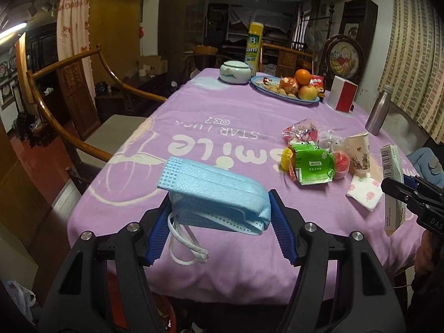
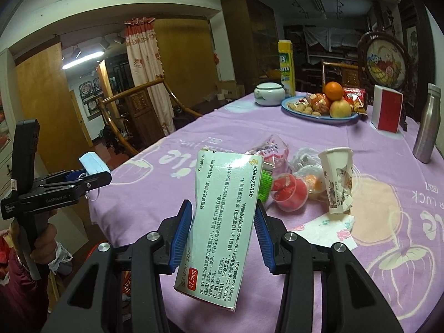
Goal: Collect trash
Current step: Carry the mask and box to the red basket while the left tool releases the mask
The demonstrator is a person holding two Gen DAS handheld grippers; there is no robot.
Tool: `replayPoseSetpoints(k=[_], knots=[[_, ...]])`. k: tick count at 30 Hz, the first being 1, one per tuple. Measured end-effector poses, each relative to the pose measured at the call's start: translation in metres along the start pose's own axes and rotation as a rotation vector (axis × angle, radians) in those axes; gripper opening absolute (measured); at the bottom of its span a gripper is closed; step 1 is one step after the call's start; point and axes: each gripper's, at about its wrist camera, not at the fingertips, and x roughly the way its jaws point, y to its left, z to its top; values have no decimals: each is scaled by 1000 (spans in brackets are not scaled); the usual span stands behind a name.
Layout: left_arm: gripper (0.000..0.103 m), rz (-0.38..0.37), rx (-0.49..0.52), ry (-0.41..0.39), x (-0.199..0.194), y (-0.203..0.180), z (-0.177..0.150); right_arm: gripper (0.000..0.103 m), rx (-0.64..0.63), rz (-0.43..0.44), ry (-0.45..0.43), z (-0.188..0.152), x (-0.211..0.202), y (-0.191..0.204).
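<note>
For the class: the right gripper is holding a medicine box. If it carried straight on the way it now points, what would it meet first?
Probably the trash pile: the right gripper, shut on the medicine box, points down toward the red jelly cup and the green packet behind the box. Depth is unclear, so it might touch the purple tablecloth first.

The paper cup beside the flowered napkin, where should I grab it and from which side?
Grip the paper cup across its mid-wall, coming from the near table edge. It stands upright with its base on the flowered napkin; the bottom edge looks torn and the jelly cups crowd its left.
</note>
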Motion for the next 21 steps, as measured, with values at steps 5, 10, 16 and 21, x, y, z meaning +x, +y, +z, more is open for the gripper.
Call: replayPoseSetpoints(k=[5,10,16,21], knots=[[65,27,-8,-9,-17,15,-9,45,-25,19,-10,1,-6,16],[65,66,-32,6,-32,41,-27,45,-59,55,1,3,-2,40],[65,125,-62,66,-37,82,-53,45,-118,96,42,1,15,78],[65,180,-70,136,-37,117,-81,45,-171,135,83,0,33,114]])
